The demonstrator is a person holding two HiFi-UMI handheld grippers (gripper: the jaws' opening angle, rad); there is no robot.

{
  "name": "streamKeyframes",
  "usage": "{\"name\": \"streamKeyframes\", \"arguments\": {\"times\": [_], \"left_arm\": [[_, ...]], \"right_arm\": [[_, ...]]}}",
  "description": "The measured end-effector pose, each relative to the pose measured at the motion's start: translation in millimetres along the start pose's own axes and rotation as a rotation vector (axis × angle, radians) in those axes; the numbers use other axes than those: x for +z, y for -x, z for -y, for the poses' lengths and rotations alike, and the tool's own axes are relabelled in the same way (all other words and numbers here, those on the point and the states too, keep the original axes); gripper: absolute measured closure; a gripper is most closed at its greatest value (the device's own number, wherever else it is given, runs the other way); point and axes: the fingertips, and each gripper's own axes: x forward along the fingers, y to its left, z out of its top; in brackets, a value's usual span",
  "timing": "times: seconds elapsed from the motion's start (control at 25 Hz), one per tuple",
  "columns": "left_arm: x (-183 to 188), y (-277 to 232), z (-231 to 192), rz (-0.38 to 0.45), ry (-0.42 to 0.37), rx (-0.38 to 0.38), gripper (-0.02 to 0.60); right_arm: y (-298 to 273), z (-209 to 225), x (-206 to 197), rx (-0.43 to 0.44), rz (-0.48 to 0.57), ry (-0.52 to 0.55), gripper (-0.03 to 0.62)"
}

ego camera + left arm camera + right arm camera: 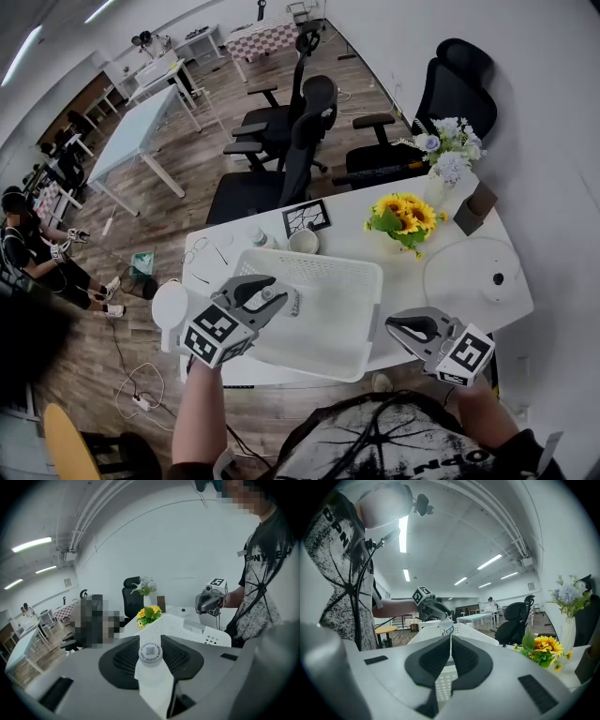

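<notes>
Squeezing the little white bottle point(151, 679) by its sides just above the white basket point(323, 270), the left hand-held gripper point(269, 294) held a thing that looked light, smooth and slippery, while the right hand-held gripper point(397, 328) was pinched shut on nothing beside the basket.

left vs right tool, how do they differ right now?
1. The left tool has its jaws apart, clamped on a small white bottle; the right tool has its jaws together with nothing between them.
2. The left tool is over the white basket; the right tool is outside it, beside its right rim.
Shared: both are grey, hand-held, and carry a marker cube.
</notes>
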Motion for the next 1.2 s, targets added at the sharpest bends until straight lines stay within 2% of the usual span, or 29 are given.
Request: {"name": "streamKeyframes", "arguments": {"times": [0.32, 0.44, 0.68, 1.2], "left_arm": [[18, 30, 6, 0.059, -0.005, 0.026, 0.434], [26, 48, 7, 0.083, -0.011, 0.055, 0.434], [34, 89, 6, 0.117, 0.002, 0.112, 0.434], [38, 174, -2, 0.153, 0.056, 0.310, 0.434]], "right_arm": [[7, -14, -2, -0.022, 0.003, 0.001, 0.569], [7, -24, 0, -0.001, 0.009, 0.003, 0.569], [0, -48, 39, 0.102, 0.095, 0.039, 0.569], [-52, -105, 66, 0.428, 0.101, 0.136, 0.569]]}}
